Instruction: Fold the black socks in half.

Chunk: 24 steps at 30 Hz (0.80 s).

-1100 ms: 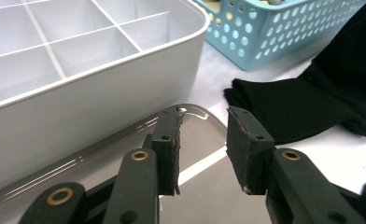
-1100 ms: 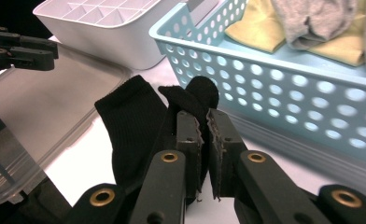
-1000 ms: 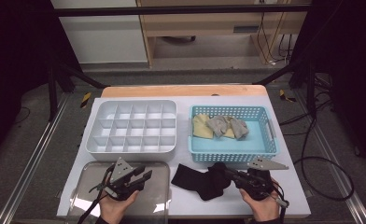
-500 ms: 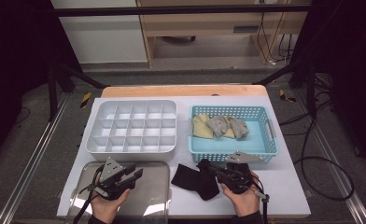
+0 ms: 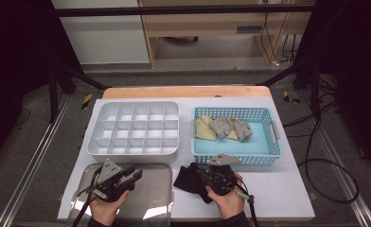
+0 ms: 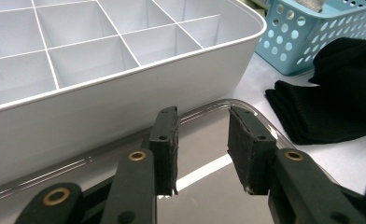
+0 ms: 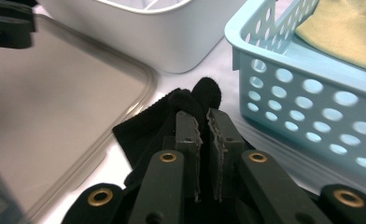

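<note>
Since a second ago the right gripper (image 5: 211, 177) has shifted leftward along the table's near edge, from in front of the basket's right end to its left end, taking the black cloth (image 5: 189, 177) with it; the left gripper (image 5: 127, 177) has hardly moved. Right jaws stand almost together, a narrow slit between the pads, and the right gripper view has a fold of cloth (image 7: 190, 105) bunched up at and just past the tips; whether the fold is pinched between the pads I cannot tell for certain, but the cloth followed the gripper, so recorded as clamped on it. Cloth now lies on the white table (image 5: 278, 198) between the tray (image 5: 150, 198) and the basket (image 5: 269, 153), near the tray's right rim. Left gripper hovers over the tray, jaws apart, nothing between the pads (image 6: 166, 144); the left gripper view looks past them to the white box (image 6: 125, 88) just beyond the tray's far rim. Basket holds yellow and grey cloths (image 5: 224, 127). Box compartments: no contents seen.
</note>
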Tool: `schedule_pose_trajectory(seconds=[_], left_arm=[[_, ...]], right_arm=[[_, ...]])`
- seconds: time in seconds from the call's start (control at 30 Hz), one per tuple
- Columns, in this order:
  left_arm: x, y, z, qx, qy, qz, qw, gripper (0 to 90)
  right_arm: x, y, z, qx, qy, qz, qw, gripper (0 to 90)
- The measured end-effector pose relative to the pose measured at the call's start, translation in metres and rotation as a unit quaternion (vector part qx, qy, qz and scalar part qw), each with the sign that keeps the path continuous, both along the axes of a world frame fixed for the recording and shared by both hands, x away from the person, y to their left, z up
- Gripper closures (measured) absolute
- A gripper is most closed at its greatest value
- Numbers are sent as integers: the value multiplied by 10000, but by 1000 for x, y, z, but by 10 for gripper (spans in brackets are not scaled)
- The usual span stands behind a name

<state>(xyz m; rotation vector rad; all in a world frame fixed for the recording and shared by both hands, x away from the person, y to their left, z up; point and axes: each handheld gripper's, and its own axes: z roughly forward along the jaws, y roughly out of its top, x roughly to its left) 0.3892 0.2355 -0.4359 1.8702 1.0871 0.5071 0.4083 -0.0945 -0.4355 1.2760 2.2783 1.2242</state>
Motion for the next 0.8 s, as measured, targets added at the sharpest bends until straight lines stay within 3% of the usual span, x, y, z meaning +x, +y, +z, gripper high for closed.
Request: schedule_pose_trajectory(seconds=[0.1, 0.3, 0.5, 0.63, 0.8], left_arm=[[0, 2, 0, -28, 15, 19, 10000, 630], [0, 2, 0, -55, 1, 18, 10000, 625], [-1, -1, 1, -116, 28, -46, 9999, 621], [-1, -7, 1, -118, 34, -140, 9998, 617], [0, -17, 0, -152, 100, -307, 9994, 612]], right_arm=[[3, 10, -4, -226, -39, -136, 9996, 834], [5, 29, -18, -367, 41, -127, 9992, 789], [4, 24, -20, 120, 8, 197, 9997, 669], [0, 12, -15, 540, -199, 538, 9969, 594], [-4, -7, -9, 878, -385, 608, 9935, 579]])
